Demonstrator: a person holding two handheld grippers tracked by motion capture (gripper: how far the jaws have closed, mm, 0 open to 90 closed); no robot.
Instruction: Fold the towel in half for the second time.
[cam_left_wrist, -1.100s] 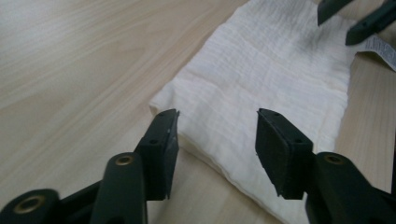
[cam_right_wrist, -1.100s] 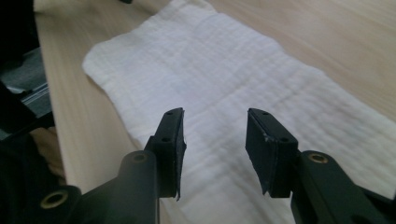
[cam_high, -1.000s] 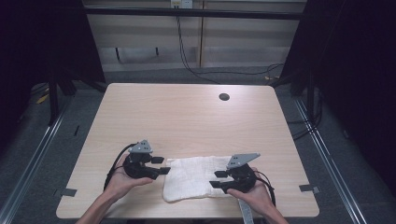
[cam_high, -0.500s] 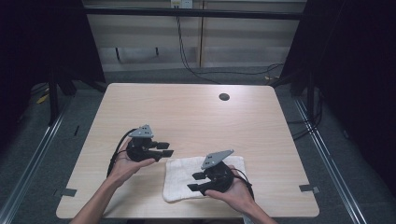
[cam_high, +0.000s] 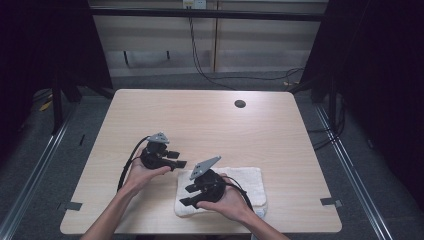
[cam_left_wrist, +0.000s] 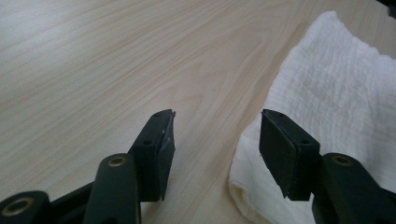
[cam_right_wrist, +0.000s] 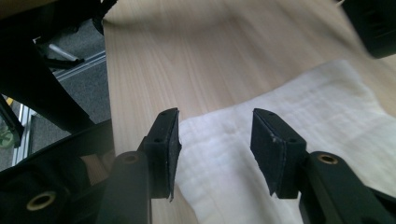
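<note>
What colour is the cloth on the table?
The cloth is white, with a fine crinkled weave; it shows best in the left gripper view.

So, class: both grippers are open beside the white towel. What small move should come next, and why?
Probably lower the right gripper onto the white towel edge and close: its open jaws already straddle that edge, while the left gripper sits open over bare table.

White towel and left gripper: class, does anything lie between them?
Nothing visible does. The left gripper is open at the white towel's corner, with bare wooden table between its jaws.
</note>
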